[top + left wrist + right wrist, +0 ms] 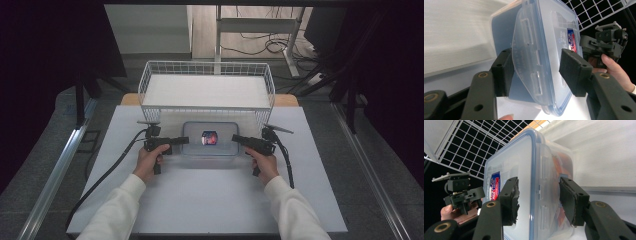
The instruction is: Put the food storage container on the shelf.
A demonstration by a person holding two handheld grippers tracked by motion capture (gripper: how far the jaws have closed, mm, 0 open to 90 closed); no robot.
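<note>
A clear plastic box with a blue-rimmed lid (192, 131) lies flat on the white table, and a small red-and-blue packet (209, 138) shows through the lid. My left gripper (186, 140) points at the box's left side and my right gripper (234, 138) at its right side. In the left gripper view the left gripper (536, 67) stands open with a lid latch flap (529, 50) between its jaws. The right gripper (539, 195) is open too, straddling the lid's rim and the side latch (541, 192) there.
A white wire basket (207, 90) stands right behind the box at the table's far side. Bare table top (210, 200) lies in front, where the person's white sleeves come in. Beyond the table are the floor, desk legs and cables.
</note>
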